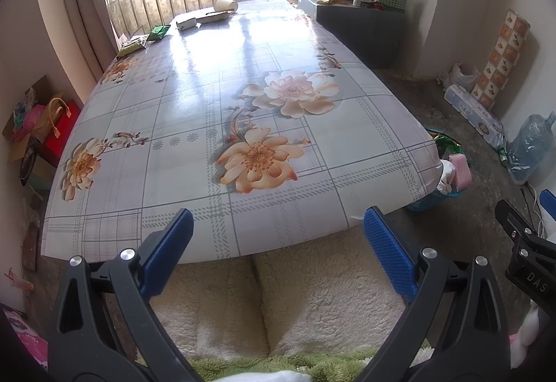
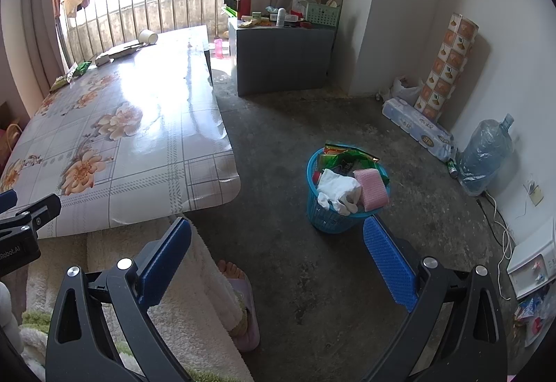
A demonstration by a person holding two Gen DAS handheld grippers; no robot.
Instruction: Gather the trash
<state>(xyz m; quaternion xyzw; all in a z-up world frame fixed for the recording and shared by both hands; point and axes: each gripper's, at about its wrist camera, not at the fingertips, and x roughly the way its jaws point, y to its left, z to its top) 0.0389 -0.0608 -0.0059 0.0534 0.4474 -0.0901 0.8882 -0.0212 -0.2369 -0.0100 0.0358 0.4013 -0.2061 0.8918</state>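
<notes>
A floral-cloth table (image 1: 194, 111) carries trash at its far end: a tipped paper cup (image 1: 225, 4), a small white box (image 1: 186, 23), flat cardboard (image 1: 212, 15) and green wrappers (image 1: 158, 32). My left gripper (image 1: 278, 225) is open and empty over the table's near edge. My right gripper (image 2: 278, 236) is open and empty above the floor, just short of a blue basket (image 2: 326, 213) filled with wrappers, white tissue (image 2: 338, 189) and a pink sponge (image 2: 373, 189). The basket also shows in the left wrist view (image 1: 429, 201).
A grey cabinet (image 2: 281, 58) with clutter on top stands past the table. A patterned roll (image 2: 446, 69), tissue pack (image 2: 417, 128) and water jug (image 2: 484, 152) line the right wall. My lap in fleece (image 1: 295, 295) and slippered foot (image 2: 239, 298) are below.
</notes>
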